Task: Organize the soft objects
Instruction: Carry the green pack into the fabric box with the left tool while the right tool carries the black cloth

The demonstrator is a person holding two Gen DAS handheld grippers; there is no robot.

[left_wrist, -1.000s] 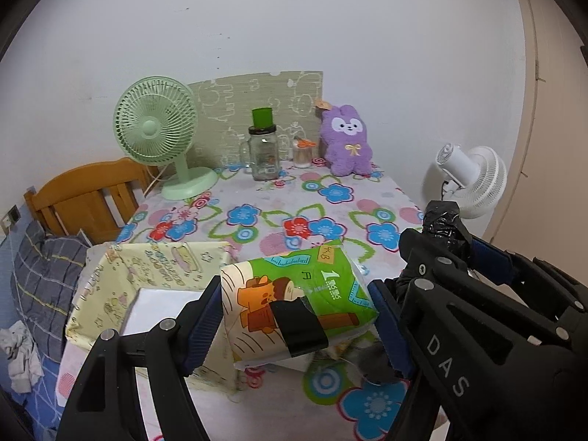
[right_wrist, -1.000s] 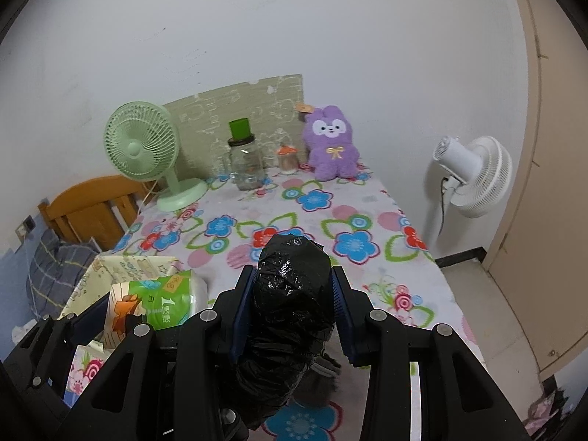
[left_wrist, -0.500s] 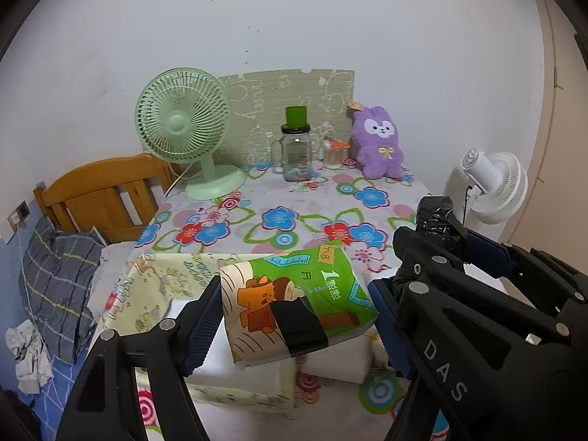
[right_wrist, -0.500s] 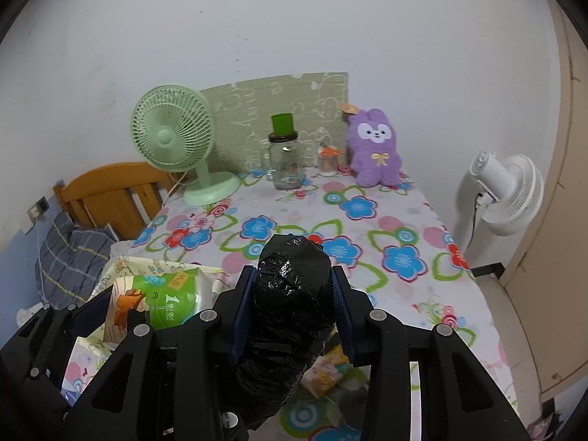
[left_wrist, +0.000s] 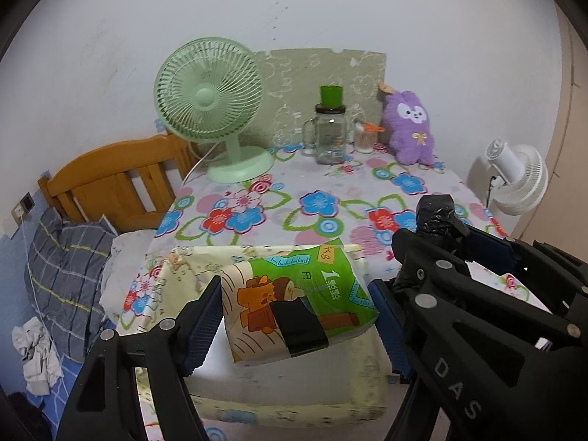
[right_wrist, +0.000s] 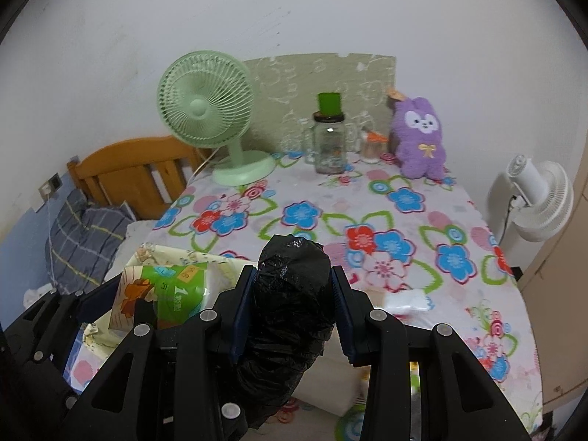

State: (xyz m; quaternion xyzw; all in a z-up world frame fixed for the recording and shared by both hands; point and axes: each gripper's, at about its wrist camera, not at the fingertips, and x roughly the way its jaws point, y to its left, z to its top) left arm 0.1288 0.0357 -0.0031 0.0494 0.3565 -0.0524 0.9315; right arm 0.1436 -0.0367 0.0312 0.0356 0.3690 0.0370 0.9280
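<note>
Your left gripper [left_wrist: 296, 316] clamps the tissue pack [left_wrist: 294, 301] between its pads; your right gripper [right_wrist: 292, 312] squeezes the black bundle [right_wrist: 290, 308].

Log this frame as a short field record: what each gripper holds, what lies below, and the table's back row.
left gripper: shut on tissue pack
right gripper: shut on black bundle
below pack: yellow box, open top
surface: floral table
back row: green fan, jar, purple plush
off table: white fan, on the right
</note>
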